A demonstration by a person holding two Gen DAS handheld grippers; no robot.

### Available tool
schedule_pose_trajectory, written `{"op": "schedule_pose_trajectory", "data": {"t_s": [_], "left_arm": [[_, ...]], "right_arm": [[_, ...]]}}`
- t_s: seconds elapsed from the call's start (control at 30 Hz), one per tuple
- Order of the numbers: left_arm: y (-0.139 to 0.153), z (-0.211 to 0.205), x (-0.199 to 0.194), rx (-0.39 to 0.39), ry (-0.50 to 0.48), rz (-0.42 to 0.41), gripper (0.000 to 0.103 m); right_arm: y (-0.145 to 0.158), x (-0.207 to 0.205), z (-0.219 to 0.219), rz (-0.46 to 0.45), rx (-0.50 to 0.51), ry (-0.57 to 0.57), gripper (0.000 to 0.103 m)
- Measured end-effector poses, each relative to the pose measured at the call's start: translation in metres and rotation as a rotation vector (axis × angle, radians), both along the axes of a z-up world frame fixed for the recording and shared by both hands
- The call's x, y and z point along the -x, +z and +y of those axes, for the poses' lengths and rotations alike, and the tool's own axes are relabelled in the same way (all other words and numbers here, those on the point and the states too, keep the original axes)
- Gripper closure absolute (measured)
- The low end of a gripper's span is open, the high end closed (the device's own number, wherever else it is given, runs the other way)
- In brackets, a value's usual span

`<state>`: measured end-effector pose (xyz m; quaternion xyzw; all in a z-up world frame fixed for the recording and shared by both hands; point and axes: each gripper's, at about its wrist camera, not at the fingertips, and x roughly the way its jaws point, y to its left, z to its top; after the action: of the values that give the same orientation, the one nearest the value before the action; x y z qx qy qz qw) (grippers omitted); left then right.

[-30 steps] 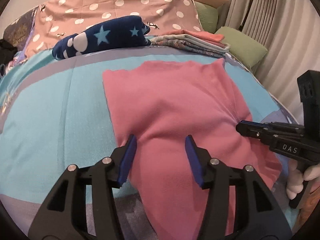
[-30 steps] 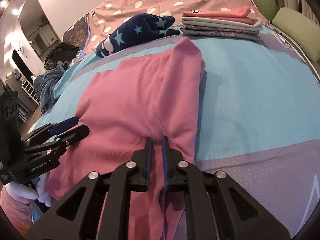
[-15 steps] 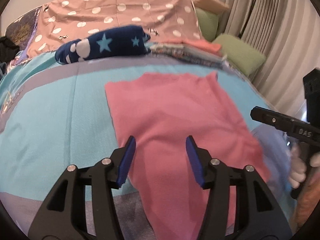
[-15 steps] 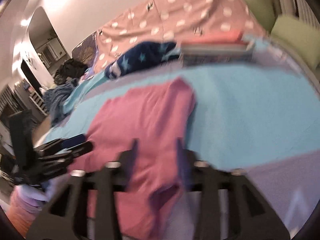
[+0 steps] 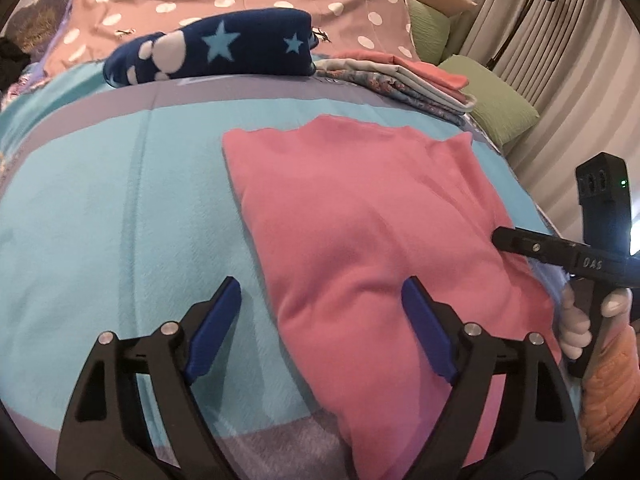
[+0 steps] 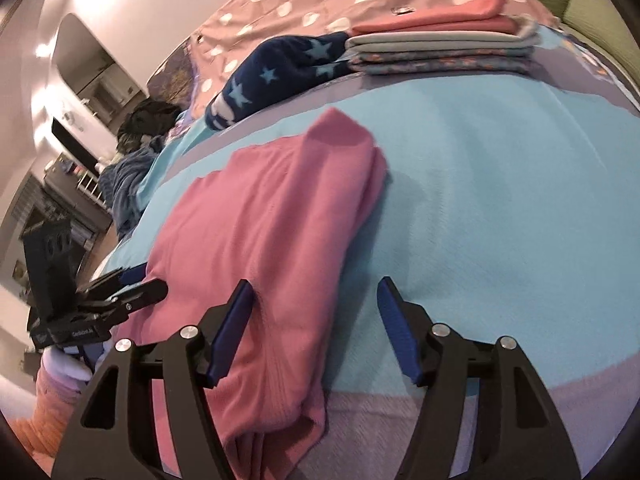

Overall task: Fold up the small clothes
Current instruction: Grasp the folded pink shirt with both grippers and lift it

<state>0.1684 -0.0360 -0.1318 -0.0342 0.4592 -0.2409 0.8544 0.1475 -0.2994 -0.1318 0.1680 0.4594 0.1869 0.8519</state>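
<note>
The pink, soft knit garment (image 5: 360, 232) lay flat on the turquoise bedspread (image 5: 120, 220), folded lengthwise into a long panel running from the near edge of the bed toward the headboard end. Its right side (image 6: 344, 184) was doubled over (the layered fold showed as a rounded, thick edge), and the far end rose to a blunt point. The near end draped over the bed's near edge in loose creases.

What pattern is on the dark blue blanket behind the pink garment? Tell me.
Light blue stars and white paw prints on the navy blanket, clearest in the left wrist view.
</note>
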Motion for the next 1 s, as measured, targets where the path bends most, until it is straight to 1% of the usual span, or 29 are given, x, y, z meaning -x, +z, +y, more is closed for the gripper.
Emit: {"op": "schedule_pose_trajectory", "data": {"t_s": [0.17,0.33,0.43,0.57,0.63,0.67,0.7,0.73,0.77,0.8,0.87,0.9,0.93,1.0], "left_arm": [[-0.006,-0.008,-0.012,0.009,-0.041,0.003,0.013],[-0.009,-0.013,-0.024,0.026,-0.07,0.003,0.011],[-0.01,-0.015,-0.027,0.024,-0.079,-0.003,0.011],[-0.01,-0.018,-0.029,0.014,-0.092,-0.015,0.013],[-0.007,-0.024,-0.027,-0.005,-0.112,-0.033,0.022],[-0.006,-0.027,-0.025,-0.022,-0.117,-0.048,0.029],[-0.002,-0.032,-0.022,-0.051,-0.128,-0.074,0.04],[0.003,-0.037,-0.017,-0.077,-0.136,-0.101,0.047],[0.008,-0.04,-0.015,-0.098,-0.135,-0.125,0.059],[0.016,-0.043,-0.011,-0.119,-0.127,-0.157,0.065],[0.035,-0.042,-0.007,-0.094,-0.109,-0.181,0.071],[0.048,-0.041,-0.007,-0.062,-0.103,-0.191,0.072],[0.063,-0.042,-0.007,-0.039,-0.104,-0.21,0.072],[0.093,-0.049,-0.011,-0.02,-0.119,-0.262,0.073]], "right_arm": [[-0.003,-0.021,0.013,-0.017,0.004,0.059,0.036],[-0.006,-0.036,0.015,-0.023,-0.016,0.074,0.038],[-0.006,-0.039,0.018,-0.029,-0.004,0.079,0.043],[-0.006,-0.042,0.02,-0.027,-0.014,0.092,0.054],[-0.006,-0.043,0.022,-0.029,-0.013,0.11,0.062],[-0.004,-0.042,0.025,-0.033,-0.001,0.114,0.068],[-0.001,-0.04,0.028,-0.041,0.015,0.112,0.075],[0.003,-0.038,0.029,-0.05,0.024,0.106,0.079],[0.008,-0.034,0.031,-0.063,0.028,0.098,0.083],[0.015,-0.03,0.032,-0.083,0.031,0.09,0.084],[0.041,-0.017,0.033,-0.165,0.029,0.075,0.084],[0.051,-0.012,0.031,-0.197,0.028,0.07,0.084],[0.069,-0.006,0.028,-0.251,0.036,0.059,0.084],[0.101,-0.001,0.019,-0.344,0.067,0.03,0.084]]}}
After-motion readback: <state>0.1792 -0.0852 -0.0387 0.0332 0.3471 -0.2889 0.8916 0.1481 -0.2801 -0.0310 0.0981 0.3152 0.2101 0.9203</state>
